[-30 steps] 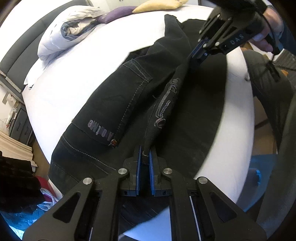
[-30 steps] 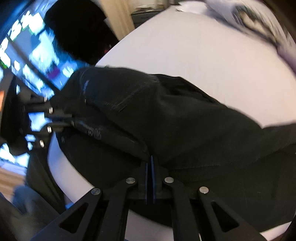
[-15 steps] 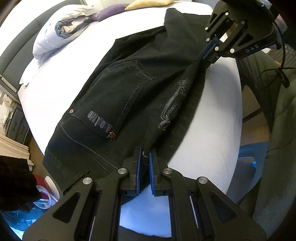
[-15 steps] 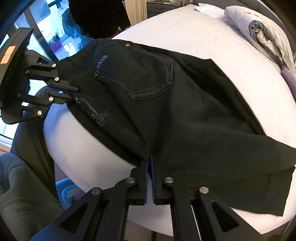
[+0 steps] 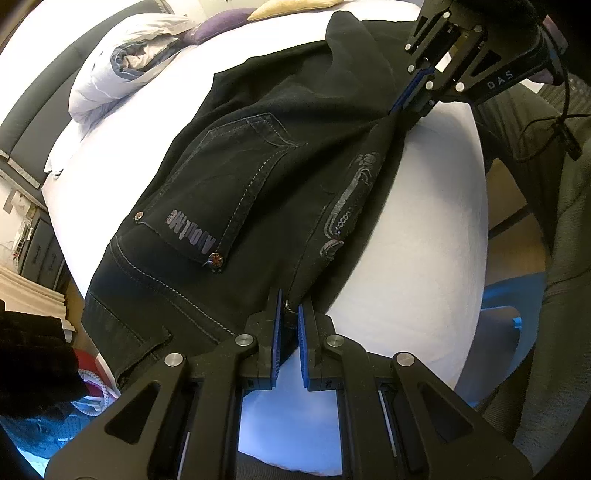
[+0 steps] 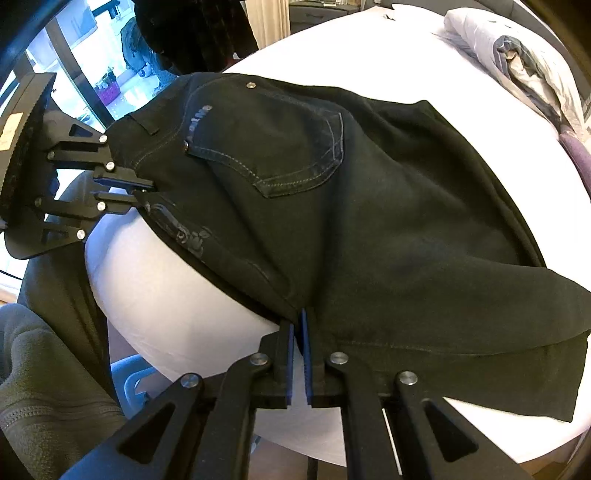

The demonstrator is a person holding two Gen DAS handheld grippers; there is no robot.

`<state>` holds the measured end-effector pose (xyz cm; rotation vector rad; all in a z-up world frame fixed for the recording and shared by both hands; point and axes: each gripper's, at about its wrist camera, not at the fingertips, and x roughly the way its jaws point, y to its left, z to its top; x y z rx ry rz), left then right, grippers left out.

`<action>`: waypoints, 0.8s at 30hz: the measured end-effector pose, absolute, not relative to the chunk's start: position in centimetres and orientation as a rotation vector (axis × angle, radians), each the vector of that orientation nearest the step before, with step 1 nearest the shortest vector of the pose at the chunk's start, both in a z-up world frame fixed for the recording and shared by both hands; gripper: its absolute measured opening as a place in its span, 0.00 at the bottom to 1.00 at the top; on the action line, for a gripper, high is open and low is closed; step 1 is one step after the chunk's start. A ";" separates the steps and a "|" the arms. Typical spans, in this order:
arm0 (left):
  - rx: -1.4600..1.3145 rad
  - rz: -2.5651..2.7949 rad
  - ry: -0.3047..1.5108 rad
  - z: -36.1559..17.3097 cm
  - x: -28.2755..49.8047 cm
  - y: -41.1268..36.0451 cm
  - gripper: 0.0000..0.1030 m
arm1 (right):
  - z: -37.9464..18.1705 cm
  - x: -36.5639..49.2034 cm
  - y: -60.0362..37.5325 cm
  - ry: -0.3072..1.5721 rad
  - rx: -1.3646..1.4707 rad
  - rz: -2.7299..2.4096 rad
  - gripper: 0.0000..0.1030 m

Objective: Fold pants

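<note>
White bed (image 5: 424, 229) under black pants (image 5: 258, 177), left gripper (image 5: 288, 321) and right gripper (image 6: 298, 332) jaws both clenched on its edge

Black denim pants (image 5: 236, 177) lie spread, back side up, across a white bed (image 5: 424, 229), a stitched rear pocket with grey lettering showing. One edge, printed with a grey design, runs taut near the mattress edge, raised at both ends.

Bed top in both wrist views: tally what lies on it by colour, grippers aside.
Black: 1, the pants
White-grey: 1, the bundled duvet
Purple: 1, a cushion
Yellow: 1, a cushion
Total: 4
</note>
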<state>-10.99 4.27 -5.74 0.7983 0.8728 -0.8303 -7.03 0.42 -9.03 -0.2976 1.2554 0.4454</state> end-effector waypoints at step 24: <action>0.444 -0.709 0.882 1.8 -7.4 2.6 0.17 | -8.0 -13.0 1.7 1.089 0.030 0.509 0.70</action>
